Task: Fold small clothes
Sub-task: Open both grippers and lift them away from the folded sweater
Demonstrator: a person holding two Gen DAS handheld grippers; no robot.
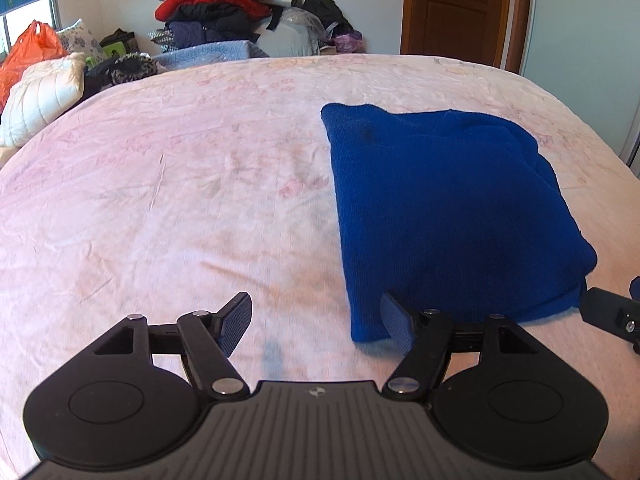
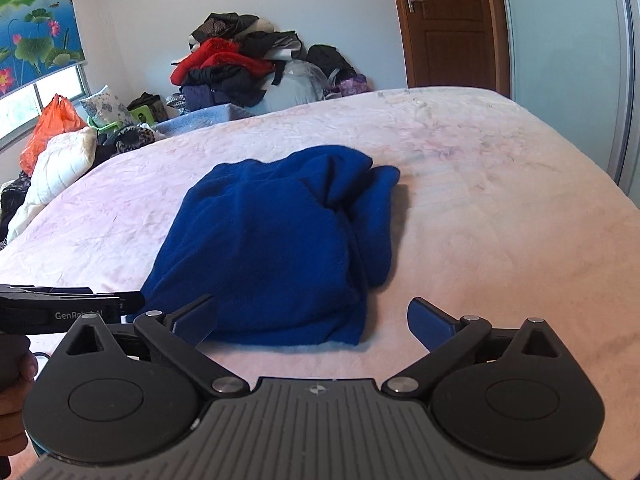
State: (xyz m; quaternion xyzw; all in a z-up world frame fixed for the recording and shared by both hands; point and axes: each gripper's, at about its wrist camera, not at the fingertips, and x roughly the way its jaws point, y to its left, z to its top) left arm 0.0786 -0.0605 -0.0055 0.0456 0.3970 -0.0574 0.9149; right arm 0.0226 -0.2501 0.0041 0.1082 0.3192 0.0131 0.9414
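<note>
We see one blue garment [image 1: 440,208], folded into a rough rectangle, lying flat on the pink bedspread [image 1: 160,184] toward the near side of the bed. From the left wrist view, the left gripper [image 1: 316,320] hangs above bare bedspread just left of the garment's near left corner; its right finger [image 1: 394,322] overlaps that corner in the picture, though we cannot tell whether it touches the cloth, and its left finger [image 1: 236,318] is over the bedspread. Its jaws stand apart with nothing pinched between them. From the right wrist view, the right gripper [image 2: 312,320] sits at the garment's near edge, jaws spread wide and empty; its left finger [image 2: 196,322] lies over the near hem, its right finger [image 2: 430,322] over bare bedspread beside the near right corner. We count two grippers, one garment on the bed, and one heap of mixed clothes [image 2: 240,68] against the far wall. A wooden door [image 2: 448,20] stands at the right, and an orange bag [image 2: 52,128] and a white pillow [image 2: 56,168] lie at the left.
</note>
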